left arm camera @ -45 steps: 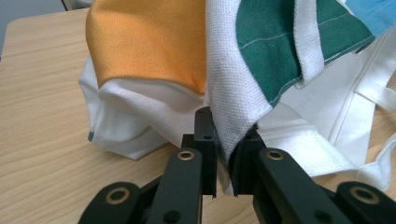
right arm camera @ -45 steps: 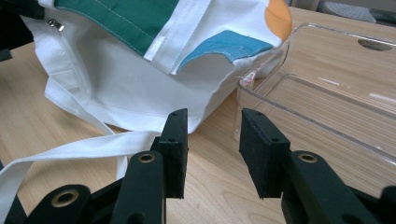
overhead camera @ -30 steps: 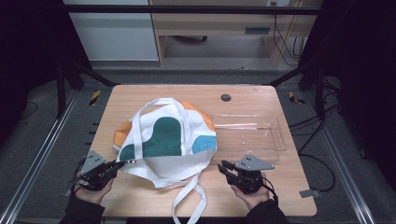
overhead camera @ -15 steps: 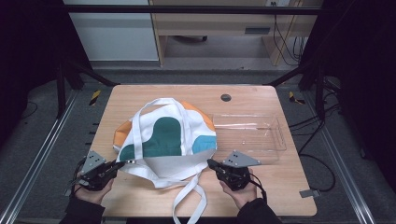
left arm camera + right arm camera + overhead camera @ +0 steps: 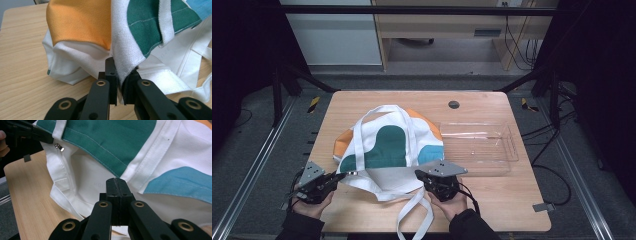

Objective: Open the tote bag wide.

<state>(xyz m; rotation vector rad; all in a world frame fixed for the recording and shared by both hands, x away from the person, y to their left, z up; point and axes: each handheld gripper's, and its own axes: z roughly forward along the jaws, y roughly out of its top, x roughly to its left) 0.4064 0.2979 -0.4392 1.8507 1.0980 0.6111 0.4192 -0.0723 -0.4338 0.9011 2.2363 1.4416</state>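
Observation:
A cloth tote bag [image 5: 392, 150] in white, green, orange and teal lies on the wooden table [image 5: 492, 200], its opening toward me. My left gripper [image 5: 343, 175] is at the bag's near left corner, shut on the white edge of the bag [image 5: 125, 60]; the cloth is pinched between the pads [image 5: 120, 80]. My right gripper [image 5: 418, 174] is at the bag's near right side, just over the white lining [image 5: 95, 182]. Its jaws [image 5: 117, 182] are pressed together with nothing between them. A small metal zipper pull [image 5: 59, 147] hangs inside the bag mouth.
A clear plastic tray [image 5: 477, 145] stands to the right of the bag, touching its edge. The bag's white straps [image 5: 412, 215] trail over the table's front edge. A round dark hole [image 5: 454, 104] sits near the far edge. Bare wood lies at the front right.
My right gripper has moved left along the front of the table, up to the bag's mouth. The left gripper and the cloth it holds have stayed put.

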